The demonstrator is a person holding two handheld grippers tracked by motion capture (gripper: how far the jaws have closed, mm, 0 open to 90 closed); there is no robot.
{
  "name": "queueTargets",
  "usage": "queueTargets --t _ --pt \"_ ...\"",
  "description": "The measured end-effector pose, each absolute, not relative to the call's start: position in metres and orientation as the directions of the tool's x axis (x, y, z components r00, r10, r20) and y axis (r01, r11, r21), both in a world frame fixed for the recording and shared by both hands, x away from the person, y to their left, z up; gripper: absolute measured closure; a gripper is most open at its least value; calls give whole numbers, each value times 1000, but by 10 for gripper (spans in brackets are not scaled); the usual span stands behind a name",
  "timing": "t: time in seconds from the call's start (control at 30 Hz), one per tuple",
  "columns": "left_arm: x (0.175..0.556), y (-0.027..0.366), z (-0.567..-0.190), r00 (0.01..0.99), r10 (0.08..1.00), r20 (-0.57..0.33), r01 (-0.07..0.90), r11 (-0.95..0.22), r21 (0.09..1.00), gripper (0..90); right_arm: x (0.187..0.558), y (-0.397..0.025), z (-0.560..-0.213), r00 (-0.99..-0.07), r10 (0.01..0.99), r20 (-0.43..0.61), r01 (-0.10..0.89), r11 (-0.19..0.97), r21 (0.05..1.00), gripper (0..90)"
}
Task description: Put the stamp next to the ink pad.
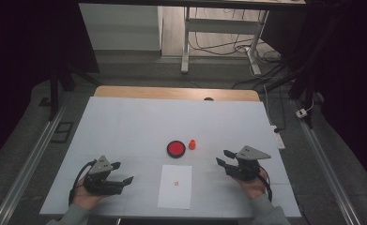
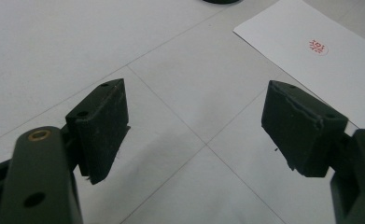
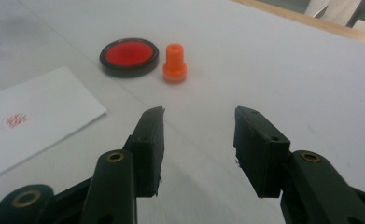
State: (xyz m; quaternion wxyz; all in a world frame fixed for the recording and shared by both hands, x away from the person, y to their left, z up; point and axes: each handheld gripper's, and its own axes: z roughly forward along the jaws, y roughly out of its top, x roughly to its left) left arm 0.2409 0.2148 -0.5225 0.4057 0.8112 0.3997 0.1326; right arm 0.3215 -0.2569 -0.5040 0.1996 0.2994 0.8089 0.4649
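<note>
Right gripper [image 3: 199,140]: nearest my camera, jaws spread apart with nothing between them, low over the table [image 1: 125,122] and aimed toward the stamp.
Left gripper [image 2: 194,126]: also released, jaws wide and empty, hovering over bare table beside the paper's left edge.
Stamp [image 3: 174,63]: small orange piece, standing upright on its wider base, just beside the ink pad and ahead of my right jaws; in the high view [image 1: 192,144] it sits right of the pad.
Stamp handling: I judge it light, rigid plastic and easy to tip; the smooth stem may slip, so I would close on the narrow upper stem, squarely from both sides, keeping it upright.
Ink pad [image 3: 129,56]: round black dish with a red face, lid off; I judge it low and stable, wet on top, so I would avoid touching the red.
Paper [image 1: 175,186]: white sheet between my two grippers, carrying a small red mark; thin, floppy, likely to slide, so the left gripper could pin an edge.
</note>
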Motion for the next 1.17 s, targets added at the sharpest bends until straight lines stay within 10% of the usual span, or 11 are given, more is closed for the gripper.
queueTargets --t 1.17 --pt "243 216 -524 640 761 -109 546 -350 761 233 284 -304 -513 -727 683 -69 320 426 846 523"
